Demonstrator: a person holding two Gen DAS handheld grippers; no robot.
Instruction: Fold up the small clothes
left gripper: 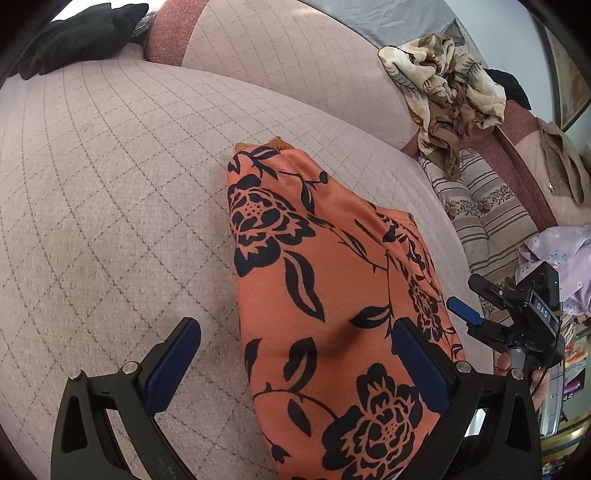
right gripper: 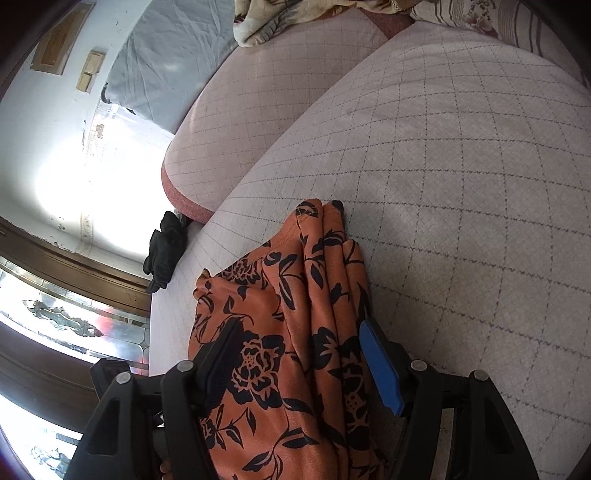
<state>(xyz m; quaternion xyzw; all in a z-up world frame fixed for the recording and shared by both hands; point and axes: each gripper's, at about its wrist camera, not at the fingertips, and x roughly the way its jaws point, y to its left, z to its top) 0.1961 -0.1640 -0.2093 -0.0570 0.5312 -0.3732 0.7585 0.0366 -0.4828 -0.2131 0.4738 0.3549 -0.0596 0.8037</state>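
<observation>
Item: orange floral garment, black flower print, lying in a long narrow bundle on a quilted pink sofa seat. Left tongs: jaws wide apart, 1 pad on bare cushion to the left of the cloth, the other over its right edge; nothing gripped. Right tongs: jaws about two-thirds open, straddling the gathered pleats at the near end of the garment; the pads appear to flank the cloth without pinching it, so it reads as not held. The garment's far end tapers away ahead of both tongs. Other stock: dark garment far ahead-left of the left tongs at the seat edge; cream floral cloth heaped ahead-right on the sofa arm; striped cushion below it. Step in hand, by judgement: between folds, the bundle set down and hands repositioning. Next move likely calls for closing on 1 end and carrying it across to the other, keeping the pleats from slipping loose.
</observation>
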